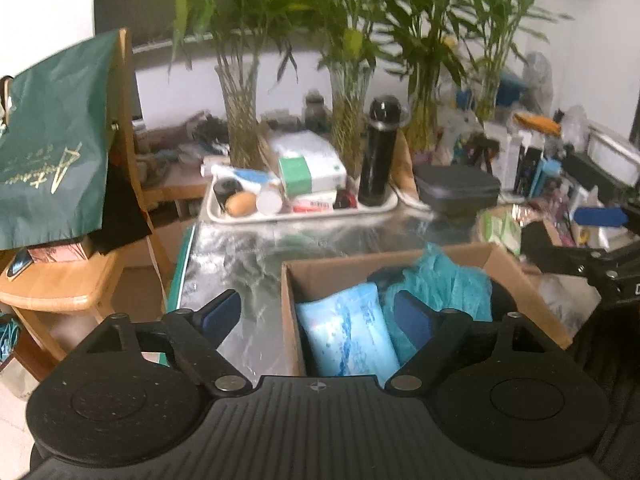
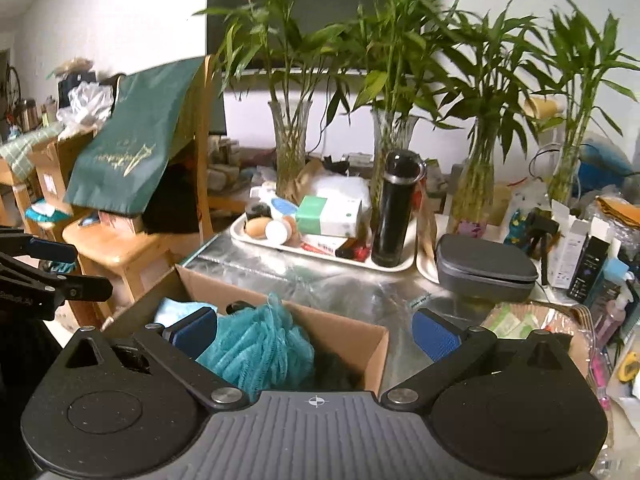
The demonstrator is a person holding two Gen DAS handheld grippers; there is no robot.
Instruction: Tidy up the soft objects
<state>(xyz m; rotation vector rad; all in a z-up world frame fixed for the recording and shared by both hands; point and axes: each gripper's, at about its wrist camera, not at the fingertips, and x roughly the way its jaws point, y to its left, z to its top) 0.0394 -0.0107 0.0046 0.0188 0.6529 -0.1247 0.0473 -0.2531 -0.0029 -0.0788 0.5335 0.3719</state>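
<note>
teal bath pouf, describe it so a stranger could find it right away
Start at the open cardboard box on the shiny table, in front of the white tray. Inside sits the teal bath pouf, beside a pale blue packet. It alone is a ruffled mesh ball; the packet is flat and smooth.

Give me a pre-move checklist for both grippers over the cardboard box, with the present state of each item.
1. Left gripper empty: ok, fingers spread wide with nothing pinched between them.
2. Right gripper empty: ok, fingers apart, nothing held.
3. Teal mesh pouf inside the cardboard box: ok, it sits in the box.
4. Light blue packet inside the box: ok, it lies against the left wall beside the pouf.
5. Grippers apart from each other: ok, each shows at the edge of the other's view without touching.
6. More soft objects left to pack: cannot tell; the tabletop beside the box is cluttered and blurred.
</note>
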